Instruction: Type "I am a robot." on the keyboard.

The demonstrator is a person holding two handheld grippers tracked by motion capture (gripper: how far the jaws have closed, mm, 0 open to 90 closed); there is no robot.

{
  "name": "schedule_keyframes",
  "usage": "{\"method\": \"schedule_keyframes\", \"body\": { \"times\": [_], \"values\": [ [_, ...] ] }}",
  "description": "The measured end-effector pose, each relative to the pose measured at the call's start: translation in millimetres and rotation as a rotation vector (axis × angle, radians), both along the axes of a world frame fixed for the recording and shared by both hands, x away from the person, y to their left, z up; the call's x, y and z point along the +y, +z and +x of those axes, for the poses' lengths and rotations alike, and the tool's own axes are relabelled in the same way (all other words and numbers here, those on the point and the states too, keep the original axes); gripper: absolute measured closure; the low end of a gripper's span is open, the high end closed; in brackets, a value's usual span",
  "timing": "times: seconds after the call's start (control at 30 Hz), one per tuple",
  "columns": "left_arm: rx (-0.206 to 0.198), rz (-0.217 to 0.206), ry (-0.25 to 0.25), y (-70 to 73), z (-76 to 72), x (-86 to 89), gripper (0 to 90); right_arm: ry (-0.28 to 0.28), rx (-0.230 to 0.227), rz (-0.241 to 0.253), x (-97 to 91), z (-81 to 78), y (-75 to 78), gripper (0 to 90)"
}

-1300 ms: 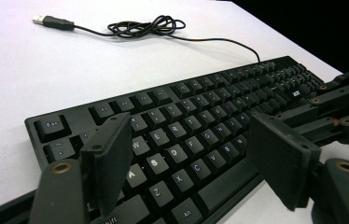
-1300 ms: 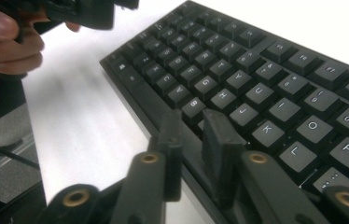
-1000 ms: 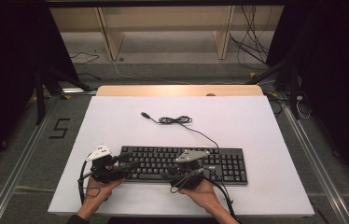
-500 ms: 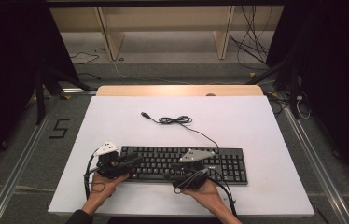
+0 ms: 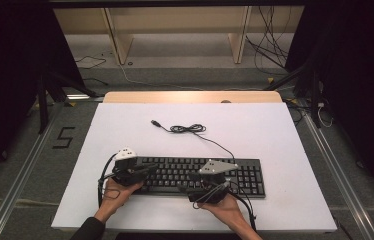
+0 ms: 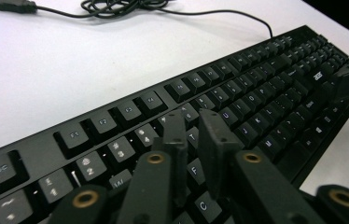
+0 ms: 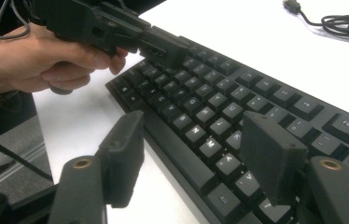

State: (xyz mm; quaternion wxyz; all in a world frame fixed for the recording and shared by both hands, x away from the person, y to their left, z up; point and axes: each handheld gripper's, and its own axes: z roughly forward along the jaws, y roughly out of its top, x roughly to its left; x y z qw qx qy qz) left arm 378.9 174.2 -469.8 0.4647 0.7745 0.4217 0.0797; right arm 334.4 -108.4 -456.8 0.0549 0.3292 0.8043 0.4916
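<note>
Black keyboard flat near the front edge of white table, cable trailing back — rigid, light, keys give. Best taken by the long edges. Left gripper just narrowed over keys, nothing clamped; right gripper just widened — front edge between its jaws, unpressed

table: we see bare white top beyond the jaws | shelf: wooden frame far past them
</note>
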Motion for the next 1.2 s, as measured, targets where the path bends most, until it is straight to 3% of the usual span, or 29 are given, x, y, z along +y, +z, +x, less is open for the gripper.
{"method": "schedule_keyframes", "body": {
  "times": [0.37, 0.67, 0.8, 0.97, 1.2],
  "values": [
    [0.041, 0.073, -0.002, -6.3, 8.6, -8.9, 88.8, -0.009, -0.005, 0.0, -2.8, -2.0, 1.0, 38.8],
    [0.05, 0.098, -0.011, -9.3, 11.4, -13.5, 88.9, -0.013, -0.007, -0.001, -2.8, -2.3, 1.0, 36.9],
    [0.036, 0.136, -0.015, -11.2, 11.0, -14.9, 89.0, -0.015, -0.007, -0.002, -2.6, -2.4, 1.0, 36.8],
    [0.05, 0.106, -0.021, -12.7, 12.6, -12.3, 89.1, -0.017, -0.01, -0.004, -2.6, -2.6, 1.4, 36.7],
    [0.035, 0.114, -0.018, -11.3, 11.0, -12.9, 88.9, -0.021, -0.01, -0.007, -3.3, -1.7, 1.4, 36.6]
  ]
}}
